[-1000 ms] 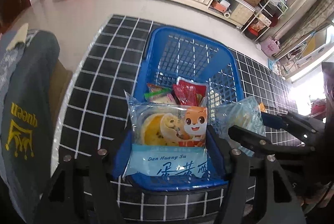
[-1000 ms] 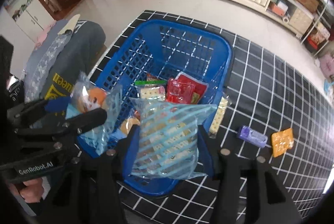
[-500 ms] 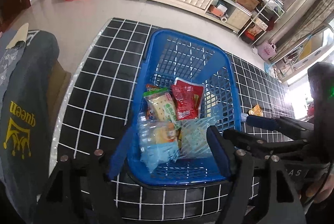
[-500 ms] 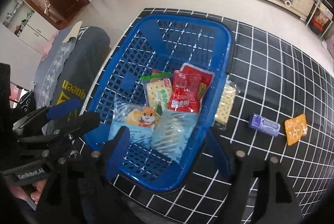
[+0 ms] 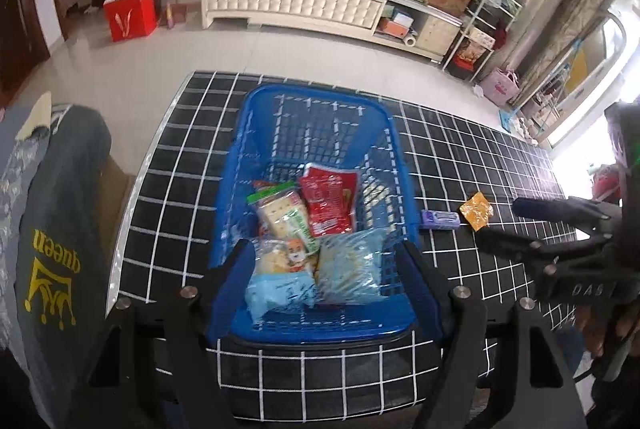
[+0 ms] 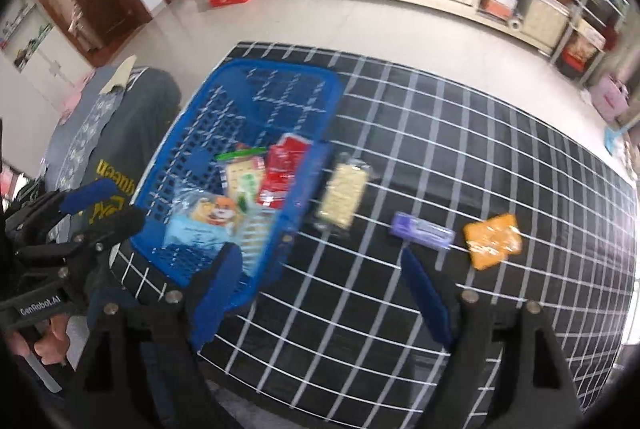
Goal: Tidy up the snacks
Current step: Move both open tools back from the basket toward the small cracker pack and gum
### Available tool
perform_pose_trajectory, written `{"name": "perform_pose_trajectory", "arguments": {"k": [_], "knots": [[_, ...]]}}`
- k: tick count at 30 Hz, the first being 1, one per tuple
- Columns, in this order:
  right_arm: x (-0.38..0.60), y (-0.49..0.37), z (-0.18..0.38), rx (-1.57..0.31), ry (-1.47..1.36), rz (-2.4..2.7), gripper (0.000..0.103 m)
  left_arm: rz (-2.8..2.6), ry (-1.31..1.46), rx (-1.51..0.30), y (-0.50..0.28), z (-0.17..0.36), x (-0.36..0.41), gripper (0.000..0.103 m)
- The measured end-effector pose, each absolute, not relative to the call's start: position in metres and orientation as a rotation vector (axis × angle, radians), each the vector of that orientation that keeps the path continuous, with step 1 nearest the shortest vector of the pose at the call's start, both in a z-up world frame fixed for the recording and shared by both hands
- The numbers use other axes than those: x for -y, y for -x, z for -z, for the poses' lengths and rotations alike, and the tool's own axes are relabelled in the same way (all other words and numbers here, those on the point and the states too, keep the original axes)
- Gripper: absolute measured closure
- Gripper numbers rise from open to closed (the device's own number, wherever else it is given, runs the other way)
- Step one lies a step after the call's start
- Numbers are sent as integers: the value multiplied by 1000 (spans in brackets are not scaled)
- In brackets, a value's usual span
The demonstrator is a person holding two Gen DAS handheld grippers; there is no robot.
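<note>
While my left tongs (image 5: pixel 328 273) gape wide and empty over the basket (image 5: pixel 316 101) of snacks, my right tongs (image 6: pixel 320 281) gape empty too, crackers (image 6: pixel 342 199), purple bar (image 6: pixel 422 231) and orange packet (image 6: pixel 492 241) on the counter (image 6: pixel 460 149) just ahead.

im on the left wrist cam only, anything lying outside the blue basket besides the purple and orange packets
observer: yes, a clear packet of pale crackers lies on the black grid tablecloth, close beside the right wall of the blue plastic mesh basket.
operator: is the right gripper holding anything
observer: no, the right gripper is open with nothing between its fingers.
operator: whats closest to it
observer: the small purple packet, just ahead of its right fingertip. The flat orange packet lies further right.
</note>
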State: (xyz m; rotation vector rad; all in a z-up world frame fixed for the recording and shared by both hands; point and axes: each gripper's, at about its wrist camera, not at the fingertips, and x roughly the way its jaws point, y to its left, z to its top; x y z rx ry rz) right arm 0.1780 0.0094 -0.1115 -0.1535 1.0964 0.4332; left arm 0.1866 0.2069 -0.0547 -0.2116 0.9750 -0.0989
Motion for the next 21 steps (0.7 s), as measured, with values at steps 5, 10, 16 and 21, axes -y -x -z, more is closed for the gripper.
{"name": "perform_pose_trajectory", "arguments": {"k": [5,10,16,21], "knots": [[34,-178,104,-1079,100,-385,17,115,169,-953,-191,47,-175,32],[68,-178,104,-1067,70,-356,17,141,104,-935,-195,43,-140,23],[99,-183,110,-1076,38,-343,17,158,37,-951,-205,46,-100,12],[111,-194,119,-1089,14,-345,17,144,22,-969,-213,55,-91,0]]}}
